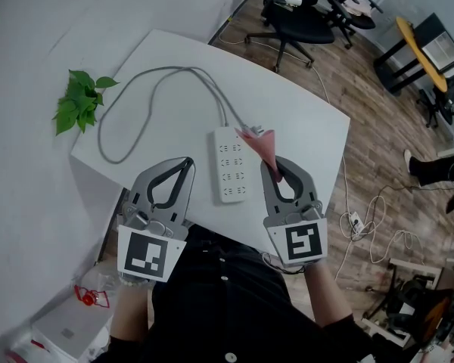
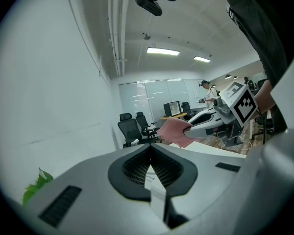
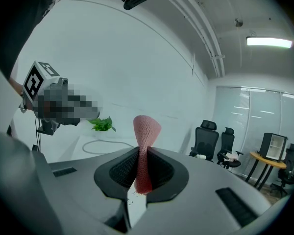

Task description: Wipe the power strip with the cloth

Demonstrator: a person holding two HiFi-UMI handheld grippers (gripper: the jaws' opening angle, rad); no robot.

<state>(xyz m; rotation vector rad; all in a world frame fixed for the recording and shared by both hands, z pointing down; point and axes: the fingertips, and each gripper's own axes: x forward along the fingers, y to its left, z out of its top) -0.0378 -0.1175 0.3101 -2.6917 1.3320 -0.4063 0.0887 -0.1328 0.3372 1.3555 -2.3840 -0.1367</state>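
Pinching a pink mesh cloth is the right gripper, jaws clamped tight on it so the fabric fans out past the tips, just off the right edge of the white rectangular power strip. Can't tell whether the cloth actually touches the strip. The left gripper hangs just left of the strip, jaws closed together with nothing between them. The strip lies flat on the white table, close to the table's near edge, and its grey cable loops away to the far left of it. A small green leafy plant sits well to the left of the strip, past the cable loop.
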